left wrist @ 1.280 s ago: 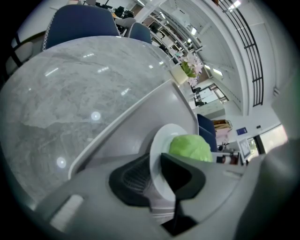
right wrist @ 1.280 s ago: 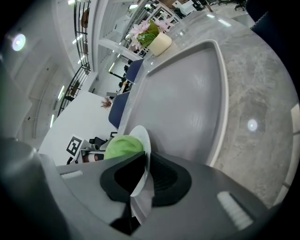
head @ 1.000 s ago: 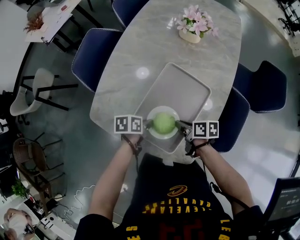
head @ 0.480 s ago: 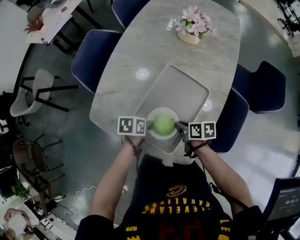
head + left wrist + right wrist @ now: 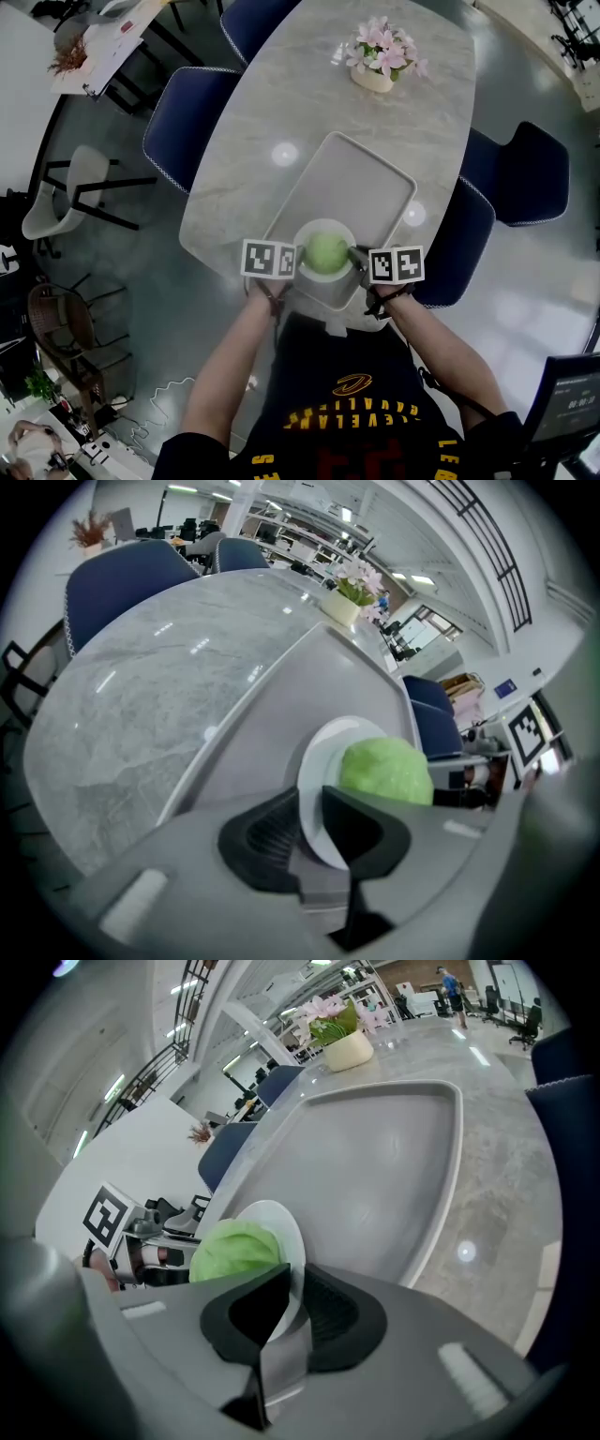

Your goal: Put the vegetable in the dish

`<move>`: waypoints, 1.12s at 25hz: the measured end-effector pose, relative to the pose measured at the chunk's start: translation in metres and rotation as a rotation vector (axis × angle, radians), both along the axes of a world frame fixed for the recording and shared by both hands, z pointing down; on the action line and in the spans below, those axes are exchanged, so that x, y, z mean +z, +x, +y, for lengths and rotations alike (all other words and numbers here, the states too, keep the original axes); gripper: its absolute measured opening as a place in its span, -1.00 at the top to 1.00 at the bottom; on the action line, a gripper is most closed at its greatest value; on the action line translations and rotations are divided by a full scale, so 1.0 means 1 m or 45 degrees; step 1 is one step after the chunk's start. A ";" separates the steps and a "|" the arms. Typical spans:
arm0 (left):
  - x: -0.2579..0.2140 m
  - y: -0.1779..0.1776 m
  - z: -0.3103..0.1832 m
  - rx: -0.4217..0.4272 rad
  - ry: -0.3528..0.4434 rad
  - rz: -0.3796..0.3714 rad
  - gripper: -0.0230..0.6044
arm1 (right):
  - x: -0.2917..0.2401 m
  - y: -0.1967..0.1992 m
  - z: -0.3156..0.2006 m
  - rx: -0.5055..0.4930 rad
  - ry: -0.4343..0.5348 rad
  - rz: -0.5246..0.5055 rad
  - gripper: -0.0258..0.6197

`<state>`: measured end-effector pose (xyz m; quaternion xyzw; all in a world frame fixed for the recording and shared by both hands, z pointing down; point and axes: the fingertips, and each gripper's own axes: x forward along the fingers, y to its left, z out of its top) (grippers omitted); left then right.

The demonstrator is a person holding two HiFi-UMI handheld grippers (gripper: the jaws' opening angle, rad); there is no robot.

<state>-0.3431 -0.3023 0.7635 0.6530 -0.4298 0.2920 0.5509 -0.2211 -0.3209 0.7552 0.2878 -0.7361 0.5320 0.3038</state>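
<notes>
A round green vegetable sits in a small white dish over the near end of a grey tray. My left gripper is shut on the dish's left rim, and my right gripper is shut on its right rim. In the left gripper view the dish runs between the jaws of the left gripper, with the vegetable just beyond. The right gripper view shows the right gripper pinching the dish beside the vegetable. Whether the dish rests on the tray I cannot tell.
The tray lies on a marble table with a pot of pink flowers at its far end. Blue chairs stand at the left and right, one close to my right gripper. The table's near edge is under my hands.
Both marker cubes have drawn in closer to the dish and slightly toward the person. The dish with the vegetable stays held between them at about the same spot.
</notes>
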 end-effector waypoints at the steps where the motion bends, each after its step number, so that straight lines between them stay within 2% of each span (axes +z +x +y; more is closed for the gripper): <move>1: 0.000 0.001 0.000 0.011 0.004 -0.013 0.68 | 0.000 0.001 0.000 -0.011 0.008 0.015 0.79; 6: -0.002 -0.001 0.002 0.072 0.063 -0.121 0.66 | 0.001 0.003 0.003 -0.083 0.063 0.092 0.72; 11: -0.007 -0.003 0.001 0.135 0.151 -0.227 0.69 | -0.001 0.004 0.004 -0.078 0.091 0.095 0.70; 15: -0.013 -0.011 -0.002 0.107 0.255 -0.269 0.82 | -0.005 0.006 0.005 -0.070 0.116 0.088 0.73; 18: -0.015 -0.016 0.006 0.087 0.255 -0.284 0.91 | -0.011 0.008 0.003 -0.073 0.145 0.083 0.79; 21: -0.023 -0.015 0.014 0.057 0.285 -0.275 0.92 | -0.017 0.010 0.003 -0.093 0.193 0.067 0.90; 24: -0.043 -0.006 0.021 0.026 0.372 -0.204 0.92 | -0.026 0.009 0.009 -0.100 0.208 0.008 0.90; 28: -0.066 0.012 0.038 0.060 0.452 -0.123 0.92 | -0.040 0.015 0.014 -0.060 0.224 -0.067 0.90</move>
